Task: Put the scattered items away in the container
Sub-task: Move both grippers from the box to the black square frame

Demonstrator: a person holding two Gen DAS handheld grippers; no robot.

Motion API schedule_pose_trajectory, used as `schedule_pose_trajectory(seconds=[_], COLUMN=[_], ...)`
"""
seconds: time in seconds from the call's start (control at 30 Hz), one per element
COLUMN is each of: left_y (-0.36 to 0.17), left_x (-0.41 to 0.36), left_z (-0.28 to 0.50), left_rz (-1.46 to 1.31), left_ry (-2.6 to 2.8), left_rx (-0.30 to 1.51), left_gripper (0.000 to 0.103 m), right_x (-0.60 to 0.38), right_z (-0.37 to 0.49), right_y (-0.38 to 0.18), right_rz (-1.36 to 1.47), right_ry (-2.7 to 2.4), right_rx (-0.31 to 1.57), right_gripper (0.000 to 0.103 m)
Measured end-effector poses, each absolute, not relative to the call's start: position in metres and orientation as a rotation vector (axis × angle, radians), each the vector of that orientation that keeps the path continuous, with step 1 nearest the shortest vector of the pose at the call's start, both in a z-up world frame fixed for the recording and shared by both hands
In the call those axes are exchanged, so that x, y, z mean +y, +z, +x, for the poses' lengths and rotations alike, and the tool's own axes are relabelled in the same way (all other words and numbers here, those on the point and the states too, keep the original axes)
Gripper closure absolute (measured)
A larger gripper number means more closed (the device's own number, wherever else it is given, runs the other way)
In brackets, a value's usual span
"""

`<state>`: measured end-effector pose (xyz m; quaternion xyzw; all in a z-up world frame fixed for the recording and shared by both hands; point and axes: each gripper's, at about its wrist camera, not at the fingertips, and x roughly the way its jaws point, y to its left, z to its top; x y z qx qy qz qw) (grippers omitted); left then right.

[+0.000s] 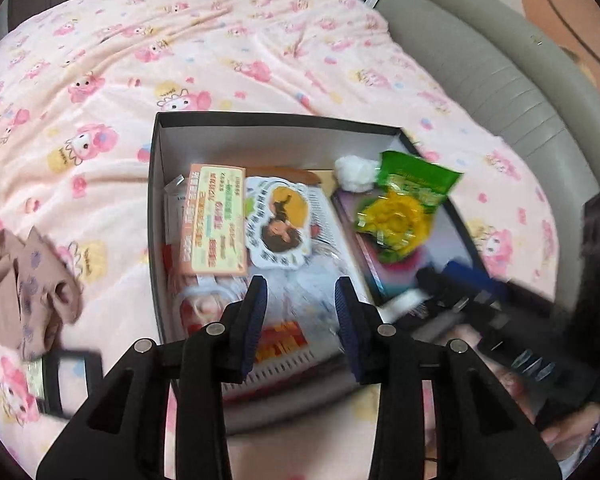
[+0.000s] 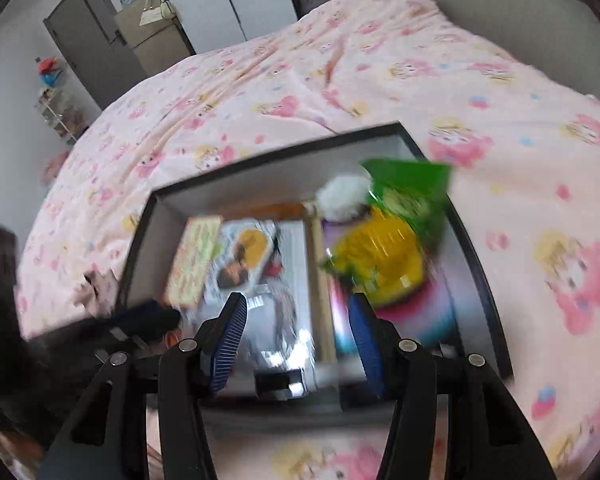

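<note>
A black box with white inner walls [image 1: 236, 136] lies on the pink bed; it also shows in the right wrist view [image 2: 228, 188]. Inside lie an orange booklet [image 1: 216, 220], a sticker card [image 1: 280, 228], a white fluffy ball [image 1: 354, 172] and a green and yellow snack bag [image 1: 404, 204], which also shows in the right wrist view [image 2: 384, 244]. My left gripper [image 1: 302, 284] is open and empty over the box's near end. My right gripper [image 2: 296, 300] is open and empty over the box; it appears blurred in the left wrist view [image 1: 456, 280]. A tan patterned cloth [image 1: 24, 280] lies on the bed left of the box.
A small black-framed item [image 1: 66, 380] lies on the bed at the near left. A grey padded headboard [image 1: 500, 80] curves along the right. The pink cartoon-print blanket [image 2: 340, 72] spreads beyond the box. A door and cabinets [image 2: 100, 40] stand far left.
</note>
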<state>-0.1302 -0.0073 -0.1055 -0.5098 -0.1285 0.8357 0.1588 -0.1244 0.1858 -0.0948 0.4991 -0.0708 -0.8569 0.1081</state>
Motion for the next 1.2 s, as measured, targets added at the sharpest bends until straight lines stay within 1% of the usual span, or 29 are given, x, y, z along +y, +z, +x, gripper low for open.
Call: schedule_pose_trajectory(seconds=[0.07, 0.13, 0.27, 0.37, 0.47, 0.63, 0.73, 0.93, 0.97, 1.2], left_y=[-0.094, -0.087, -0.063, -0.052, -0.044, -0.039, -0.042, -0.061, -0.066, -0.108], left_x=[-0.007, -0.001, -0.001, -0.008, -0.023, -0.059, -0.085, -0.148, -0.161, -0.231], left_z=[-0.112, -0.099, -0.062, -0.037, -0.015, 0.008, 0.013, 0.018, 0.018, 0.011], left_rz=[-1.430, -1.409, -1.372, -1.350, -1.344, -1.339, -1.351, -1.390, -1.400, -1.520], left_ry=[2.380, 2.383, 2.421, 2.430, 2.473, 2.492, 2.496, 2.484, 2.476, 2.509], left_rx=[-0.388, -0.370, -0.315, -0.309, -0.298, -0.351, -0.389, -0.552, -0.578, -0.742], left_gripper=[0.067, 0.067, 0.066, 0.066, 0.064, 0.064, 0.064, 0.064, 0.062, 0.062], right_x=[0.183, 0.180, 0.170, 0.162, 0.148, 0.111, 0.084, 0.022, 0.010, -0.029], right_z=[-0.107, -0.091, -0.060, -0.041, -0.023, -0.005, -0.001, -0.007, -0.012, -0.037], right_y=[-0.096, -0.092, -0.074, -0.060, -0.051, -0.045, -0.046, -0.058, -0.063, -0.100], right_rz=[1.484, 1.476, 1.418, 1.370, 1.343, 1.302, 1.279, 1.283, 1.288, 1.393], right_ry=[-2.499, -2.484, -2.507, -2.513, -2.493, -2.455, -2.422, -2.297, -2.254, -2.097], right_rx=[-0.197, -0.194, -0.145, -0.137, -0.118, -0.064, -0.017, 0.047, 0.041, -0.026], right_gripper=[0.054, 0.054, 0.054, 0.054, 0.054, 0.054, 0.054, 0.054, 0.054, 0.055])
